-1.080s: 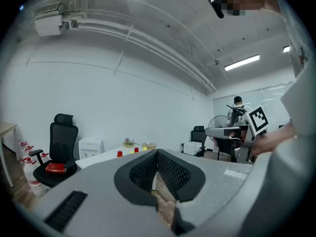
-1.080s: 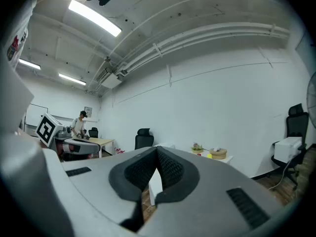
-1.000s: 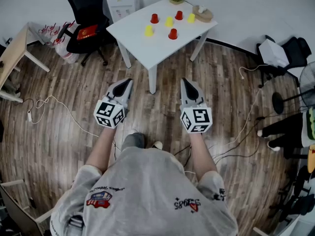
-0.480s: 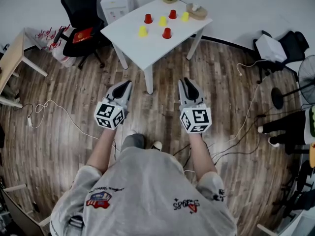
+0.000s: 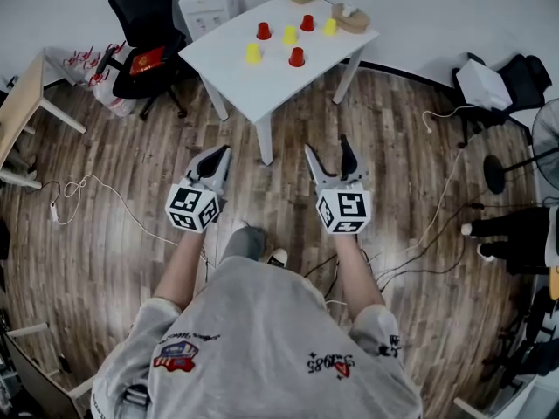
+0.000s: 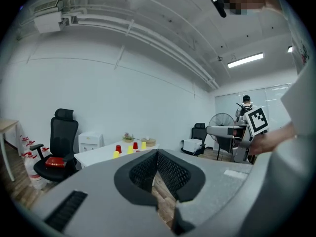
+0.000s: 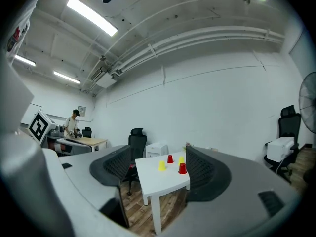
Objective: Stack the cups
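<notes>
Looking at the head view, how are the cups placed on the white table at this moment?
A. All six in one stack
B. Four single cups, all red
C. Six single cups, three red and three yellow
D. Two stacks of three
C: the head view shows three red cups and three yellow cups standing apart from one another on the white table, none set on another.

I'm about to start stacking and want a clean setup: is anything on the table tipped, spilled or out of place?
Nothing stands out. The red cups and yellow cups all stand apart from one another on the white table, none tipped and nothing spilled. A basket sits at the table's far corner.
</notes>
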Available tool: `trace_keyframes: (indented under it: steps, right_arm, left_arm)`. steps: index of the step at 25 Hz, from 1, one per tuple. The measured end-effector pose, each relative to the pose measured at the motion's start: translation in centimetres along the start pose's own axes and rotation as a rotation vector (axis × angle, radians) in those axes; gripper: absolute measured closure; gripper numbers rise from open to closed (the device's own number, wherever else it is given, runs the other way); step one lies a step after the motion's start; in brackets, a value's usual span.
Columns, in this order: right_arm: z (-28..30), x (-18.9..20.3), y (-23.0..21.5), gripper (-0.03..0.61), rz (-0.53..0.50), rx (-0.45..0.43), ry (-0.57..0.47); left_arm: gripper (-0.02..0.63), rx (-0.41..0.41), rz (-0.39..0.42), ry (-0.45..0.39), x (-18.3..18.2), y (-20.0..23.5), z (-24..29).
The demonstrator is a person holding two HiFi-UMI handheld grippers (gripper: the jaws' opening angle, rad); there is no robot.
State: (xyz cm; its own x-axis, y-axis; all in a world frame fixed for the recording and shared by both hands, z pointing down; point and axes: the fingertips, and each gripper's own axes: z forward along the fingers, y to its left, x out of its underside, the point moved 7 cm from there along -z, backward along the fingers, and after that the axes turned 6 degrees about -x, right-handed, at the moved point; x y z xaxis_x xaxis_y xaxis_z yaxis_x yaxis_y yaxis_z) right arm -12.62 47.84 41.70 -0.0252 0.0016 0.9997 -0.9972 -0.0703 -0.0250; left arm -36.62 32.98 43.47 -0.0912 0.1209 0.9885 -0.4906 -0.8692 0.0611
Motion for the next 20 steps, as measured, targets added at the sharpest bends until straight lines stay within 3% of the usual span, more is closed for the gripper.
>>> trace_keyframes:
  steps: [9,20]
  right_arm:
    - [4.4,1.2,-3.0,0.275,0.030,0.011,0.027]
    - [17.3,0.4,-9.4,0.285,-0.003,0.047,0.059]
  left_arm:
    - [0.607,0.002,-0.021,0.016,0.6,2.6,4.9]
    - [0.607,0.049,-0.002,0.017,-1.2,9.8,18.8]
